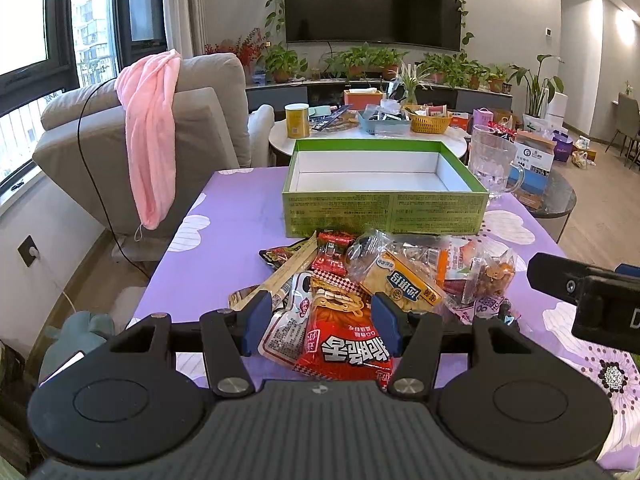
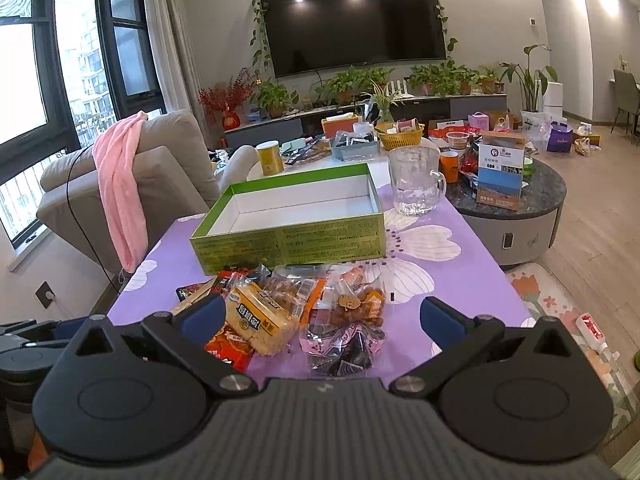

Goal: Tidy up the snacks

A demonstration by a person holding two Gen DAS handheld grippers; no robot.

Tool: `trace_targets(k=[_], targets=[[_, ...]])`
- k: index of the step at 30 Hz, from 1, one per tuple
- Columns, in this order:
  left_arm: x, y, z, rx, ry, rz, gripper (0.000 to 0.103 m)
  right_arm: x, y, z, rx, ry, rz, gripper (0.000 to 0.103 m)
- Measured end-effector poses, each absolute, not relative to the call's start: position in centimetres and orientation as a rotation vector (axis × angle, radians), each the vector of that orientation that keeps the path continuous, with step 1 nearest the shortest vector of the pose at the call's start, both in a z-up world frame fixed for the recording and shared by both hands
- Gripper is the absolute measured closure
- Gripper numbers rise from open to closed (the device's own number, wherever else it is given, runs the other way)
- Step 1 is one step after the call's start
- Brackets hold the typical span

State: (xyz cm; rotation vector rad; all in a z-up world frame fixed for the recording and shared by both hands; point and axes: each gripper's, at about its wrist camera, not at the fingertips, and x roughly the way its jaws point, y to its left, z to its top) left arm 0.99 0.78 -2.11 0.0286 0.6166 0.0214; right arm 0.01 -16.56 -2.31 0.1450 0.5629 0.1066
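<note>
The snacks (image 1: 376,280) lie in a loose heap on the near half of the tabletop (image 1: 240,216), which wears a purple cloth with white flower prints. In the heap are a red packet with large white lettering (image 1: 348,344), a yellow pack of crackers (image 1: 400,284) in clear wrap, a clear bag of brown nuggets (image 1: 492,276) and several smaller red and dark wrappers. Just behind the heap stands an open green box (image 1: 384,208) with a white inside, nothing in it. A clear glass mug (image 1: 494,164) stands beside the box's far right corner.

The left hand-held gripper (image 1: 320,316) points forward and somewhat downward over the near left part of the heap. Its blue-padded fingers (image 1: 256,320) stand apart on either side of the red packet, and the pads do not seem to press on it, so it holds nothing. The right hand-held gripper (image 2: 322,318) is tilted down in the same way, over the right part of the heap. Its jaws are spread wide, the left pad (image 2: 204,316) next to the cracker pack, though contact cannot be told, and the right pad over bare cloth, with the nugget bag between them untouched.

Beyond the tabletop are a grey armchair (image 1: 192,120) with a pink towel (image 1: 150,136) draped over its back, a cluttered low round table (image 2: 516,196), and a wall television (image 1: 372,4) above a row of potted plants.
</note>
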Motion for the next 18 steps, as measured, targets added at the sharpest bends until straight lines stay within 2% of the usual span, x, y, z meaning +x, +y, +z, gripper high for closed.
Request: trace_targets(k=[18], targets=[[0.87, 0.72, -2.41, 0.026, 0.622, 0.024, 0.051, -0.12, -16.45, -2.57, 0.150, 0.574, 0.112, 0.055]])
